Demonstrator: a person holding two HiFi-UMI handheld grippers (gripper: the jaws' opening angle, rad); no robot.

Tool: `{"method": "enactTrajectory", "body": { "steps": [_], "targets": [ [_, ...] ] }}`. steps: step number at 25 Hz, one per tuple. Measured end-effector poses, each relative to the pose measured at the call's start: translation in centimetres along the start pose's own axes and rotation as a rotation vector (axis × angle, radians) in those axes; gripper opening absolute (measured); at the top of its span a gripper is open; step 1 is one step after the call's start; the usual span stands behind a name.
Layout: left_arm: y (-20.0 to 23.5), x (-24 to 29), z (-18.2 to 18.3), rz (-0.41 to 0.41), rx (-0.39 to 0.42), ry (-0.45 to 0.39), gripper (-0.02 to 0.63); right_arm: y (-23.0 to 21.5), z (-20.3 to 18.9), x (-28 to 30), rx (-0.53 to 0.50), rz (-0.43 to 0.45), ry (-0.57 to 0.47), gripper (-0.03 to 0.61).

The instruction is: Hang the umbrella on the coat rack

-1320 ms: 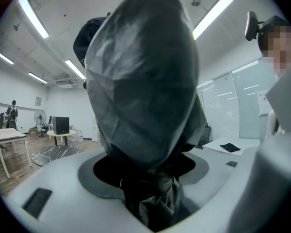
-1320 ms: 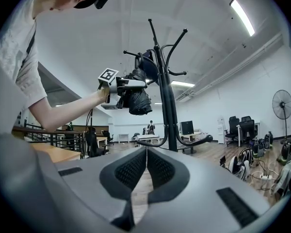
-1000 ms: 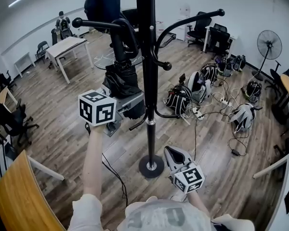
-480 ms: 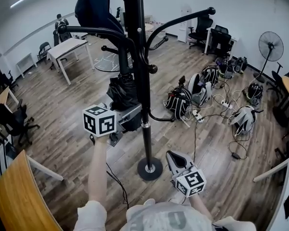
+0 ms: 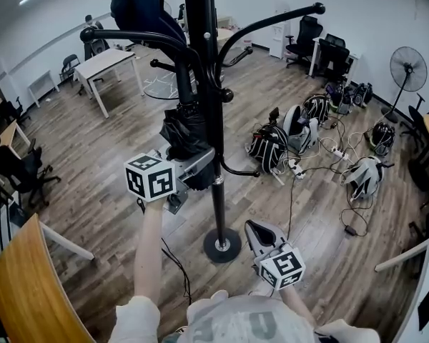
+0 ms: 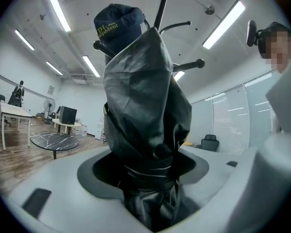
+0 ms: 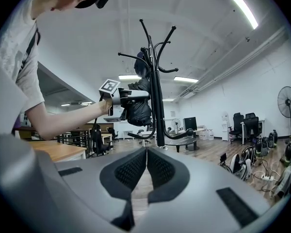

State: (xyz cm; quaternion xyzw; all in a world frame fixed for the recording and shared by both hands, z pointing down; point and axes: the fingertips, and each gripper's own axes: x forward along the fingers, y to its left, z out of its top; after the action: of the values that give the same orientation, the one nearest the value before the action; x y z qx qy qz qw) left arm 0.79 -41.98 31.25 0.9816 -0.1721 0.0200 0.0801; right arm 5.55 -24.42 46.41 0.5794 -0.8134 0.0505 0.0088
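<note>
A folded black umbrella hangs beside the black coat rack's pole. Its handle reaches up to the rack's left arm and looks hooked over it. My left gripper is shut on the umbrella's bundled canopy, which fills the left gripper view between the jaws. A dark blue cap sits on a rack peg above. My right gripper is low, right of the rack's round base; its jaws are shut with nothing between them. From there the rack and umbrella stand ahead.
Backpacks and cables lie on the wood floor right of the rack. A standing fan is at the far right. A white table stands behind and a curved wooden tabletop is at the near left.
My left gripper has come down a little with the umbrella, which now hangs closer against the pole under the left arm. The right gripper has barely moved.
</note>
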Motion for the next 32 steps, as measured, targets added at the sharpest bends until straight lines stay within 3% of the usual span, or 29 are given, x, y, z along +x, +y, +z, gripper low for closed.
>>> {"method": "enactTrajectory", "body": {
  "steps": [7, 14, 19, 26, 32],
  "targets": [
    [0.9, -1.3, 0.3, 0.115, 0.042, -0.072, 0.321, -0.3, 0.5, 0.2, -0.013, 0.011, -0.014, 0.031],
    [1.0, -2.7, 1.1, 0.19, 0.093, -0.085, 0.337, -0.6, 2.3, 1.1, -0.051, 0.033, -0.05, 0.031],
    [-0.1, -5.1, 3.6, 0.212, 0.073, -0.2, 0.344, -0.6, 4.3, 1.5, -0.088, 0.058, -0.092, 0.031],
    [-2.8, -8.5, 6.6, 0.312, 0.189, -0.286, 0.342, -0.5, 8.2, 2.3, -0.159, 0.062, -0.17, 0.031],
    [-6.5, -10.9, 6.2, 0.418, 0.299, -0.324, 0.334, -0.7, 11.1, 2.7, -0.211, 0.05, -0.232, 0.031]
  ]
}}
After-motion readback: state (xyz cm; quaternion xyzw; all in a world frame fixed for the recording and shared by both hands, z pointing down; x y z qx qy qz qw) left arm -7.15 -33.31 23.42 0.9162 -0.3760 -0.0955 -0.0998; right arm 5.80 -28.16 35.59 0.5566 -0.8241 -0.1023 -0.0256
